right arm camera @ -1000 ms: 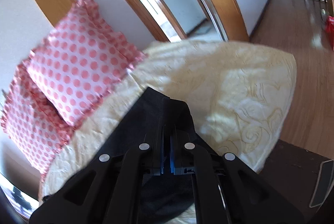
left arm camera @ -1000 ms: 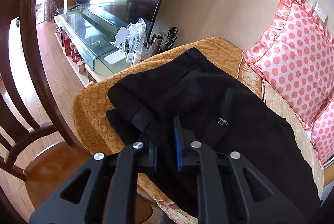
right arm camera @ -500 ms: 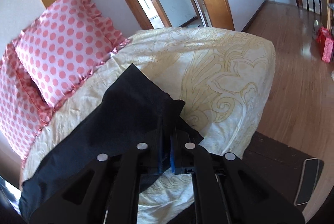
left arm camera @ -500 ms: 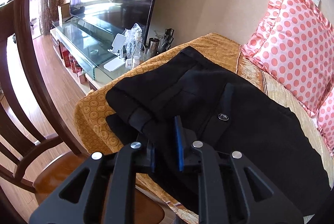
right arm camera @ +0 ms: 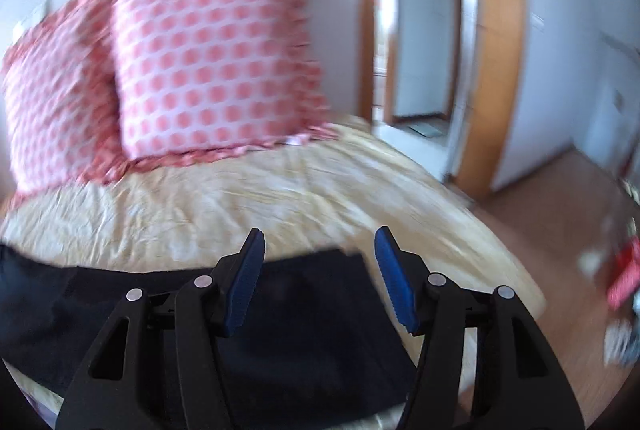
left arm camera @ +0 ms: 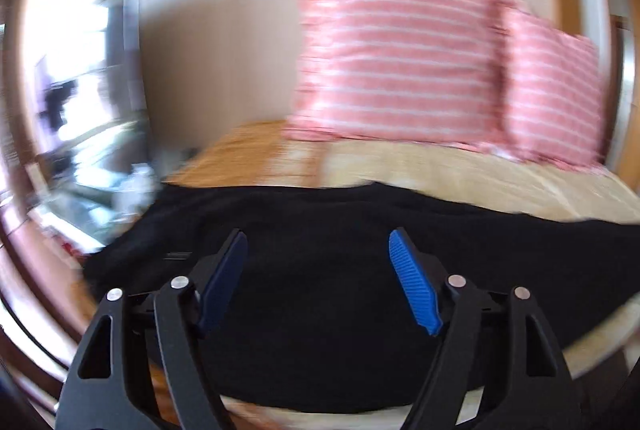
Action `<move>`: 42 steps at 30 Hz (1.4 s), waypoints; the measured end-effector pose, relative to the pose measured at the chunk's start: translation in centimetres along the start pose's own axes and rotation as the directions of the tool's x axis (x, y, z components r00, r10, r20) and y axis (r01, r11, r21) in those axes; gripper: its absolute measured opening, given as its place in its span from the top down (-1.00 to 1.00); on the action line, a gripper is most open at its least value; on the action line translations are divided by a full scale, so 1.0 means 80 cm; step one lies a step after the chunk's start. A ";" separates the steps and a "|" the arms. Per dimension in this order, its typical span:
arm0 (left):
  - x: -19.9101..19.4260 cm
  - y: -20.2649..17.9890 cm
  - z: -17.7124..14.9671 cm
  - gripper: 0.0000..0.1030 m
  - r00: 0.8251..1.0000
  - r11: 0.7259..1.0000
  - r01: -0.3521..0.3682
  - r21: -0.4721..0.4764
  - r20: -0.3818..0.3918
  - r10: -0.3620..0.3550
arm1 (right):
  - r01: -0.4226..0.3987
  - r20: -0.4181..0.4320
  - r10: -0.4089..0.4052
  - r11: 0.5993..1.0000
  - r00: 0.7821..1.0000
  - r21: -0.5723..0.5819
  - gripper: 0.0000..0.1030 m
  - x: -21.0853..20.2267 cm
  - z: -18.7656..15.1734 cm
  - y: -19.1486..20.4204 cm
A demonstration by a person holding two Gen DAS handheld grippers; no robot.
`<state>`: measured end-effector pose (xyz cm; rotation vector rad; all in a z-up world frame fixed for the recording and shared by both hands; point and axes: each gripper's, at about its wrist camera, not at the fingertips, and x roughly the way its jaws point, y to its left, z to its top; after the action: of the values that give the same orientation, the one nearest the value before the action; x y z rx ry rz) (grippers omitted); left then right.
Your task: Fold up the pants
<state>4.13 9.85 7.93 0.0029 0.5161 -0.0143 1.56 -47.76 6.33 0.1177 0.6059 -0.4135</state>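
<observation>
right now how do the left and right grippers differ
The left gripper has its pads set wider than the right gripper. Left hovers over the broad middle of the black pants, right over their narrower end. Both sets of jaws are opening with nothing pinched.

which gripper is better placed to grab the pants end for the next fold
Right, probably. The right gripper, its jaws opening with nothing between them, sits just over the free end of the pants near the bed edge. The left gripper, also opening and empty, faces the broad middle, no edge close.
</observation>
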 end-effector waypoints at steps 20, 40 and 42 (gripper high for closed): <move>0.072 -0.124 -0.055 -0.50 0.944 0.956 0.282 0.079 -0.204 -0.261 | 0.077 -0.242 -0.102 0.991 0.965 -0.111 0.07 0.079 -0.062 -0.029; 0.084 -0.131 -0.052 -0.59 0.943 0.959 0.274 0.069 -0.216 -0.254 | 0.122 -0.063 -0.136 0.975 0.989 -0.188 0.64 0.073 -0.031 -0.006; 0.084 -0.131 -0.053 -0.59 0.944 0.959 0.274 0.070 -0.212 -0.254 | 0.132 -0.150 -0.168 0.965 0.974 -0.228 0.60 0.102 -0.040 -0.002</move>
<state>7.75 -0.66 0.89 0.0316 0.7152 -0.3051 5.90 -50.01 -0.97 -0.1040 0.8261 -0.4849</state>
